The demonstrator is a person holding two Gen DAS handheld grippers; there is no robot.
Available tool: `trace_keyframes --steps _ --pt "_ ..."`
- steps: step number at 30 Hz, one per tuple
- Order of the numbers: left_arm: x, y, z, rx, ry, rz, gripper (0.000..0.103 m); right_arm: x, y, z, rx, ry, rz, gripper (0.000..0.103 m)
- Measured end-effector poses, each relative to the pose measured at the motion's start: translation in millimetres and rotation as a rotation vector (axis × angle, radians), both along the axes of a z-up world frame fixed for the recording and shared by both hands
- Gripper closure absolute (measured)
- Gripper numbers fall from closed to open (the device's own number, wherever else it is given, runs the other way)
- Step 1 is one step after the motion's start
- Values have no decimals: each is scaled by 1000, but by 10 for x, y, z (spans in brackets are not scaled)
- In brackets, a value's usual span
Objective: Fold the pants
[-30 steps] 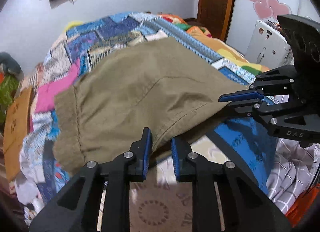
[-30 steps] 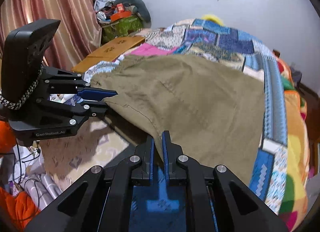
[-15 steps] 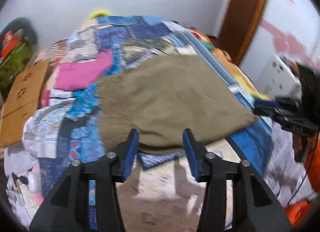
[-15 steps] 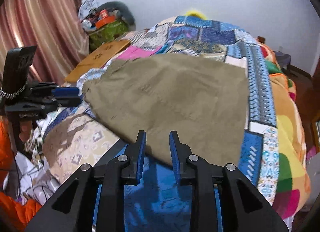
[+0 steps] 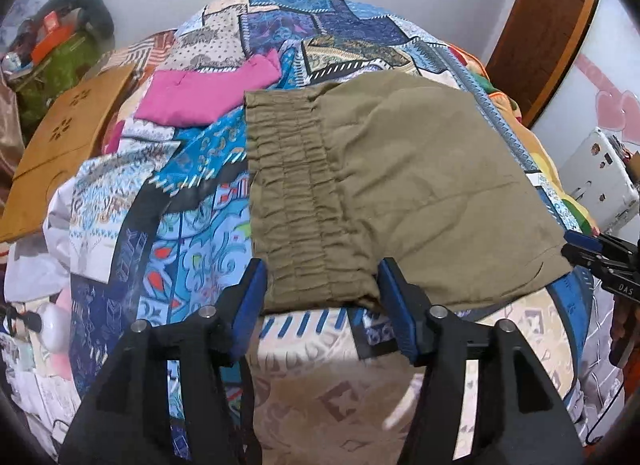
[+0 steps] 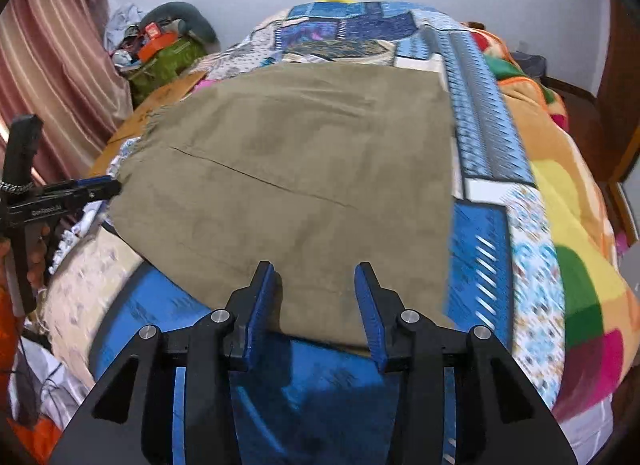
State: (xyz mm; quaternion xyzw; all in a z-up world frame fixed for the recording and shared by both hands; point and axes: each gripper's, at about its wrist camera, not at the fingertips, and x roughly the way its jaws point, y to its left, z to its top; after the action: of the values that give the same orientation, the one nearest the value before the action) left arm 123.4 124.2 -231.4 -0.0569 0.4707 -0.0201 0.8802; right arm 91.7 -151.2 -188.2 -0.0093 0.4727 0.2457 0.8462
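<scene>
Left wrist view shows the left gripper (image 5: 322,297) with its jaws opening, now parted around the near edge of the khaki pants (image 5: 400,193) where a second ago they pinched that edge; the fabric lies between the blue pads but neither pad presses on it. On the right wrist view the right gripper (image 6: 316,301) does the same: its jaws, clamped together a second ago, are opening and straddle the near hem with nothing held. The pants, which hung lifted and draped between the two grippers a second ago, now lie flat on the patchwork bedspread (image 5: 192,233), so a fold appears to have just been laid down and let go, and what likely remains is another fold or some smoothing. The cloth looks like a soft, matte brushed cotton, folded into a broad, roughly rectangular pad; the gathered elastic waistband (image 5: 296,201) runs in puckered ridges along its left side, and a straight slit pocket seam (image 6: 260,179) crosses the top layer. Beneath it the bedspread is a busy print of blue, cream and orange panels, with a pink garment (image 5: 208,93) lying at the far left.
</scene>
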Motion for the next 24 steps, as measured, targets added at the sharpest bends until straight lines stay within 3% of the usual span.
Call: trace_keyframes --steps 7,13,18,24 --pt "-21 49 84 -30 25 16 42 -54 -258 5 34 47 -35 61" --pt "102 136 452 -5 -46 29 42 74 -237 247 5 -2 -18 58" --pt "484 301 619 9 -72 83 42 449 -306 478 28 -71 -56 58" --pt "1020 420 534 15 -46 96 41 1063 -278 509 17 -122 -95 58"
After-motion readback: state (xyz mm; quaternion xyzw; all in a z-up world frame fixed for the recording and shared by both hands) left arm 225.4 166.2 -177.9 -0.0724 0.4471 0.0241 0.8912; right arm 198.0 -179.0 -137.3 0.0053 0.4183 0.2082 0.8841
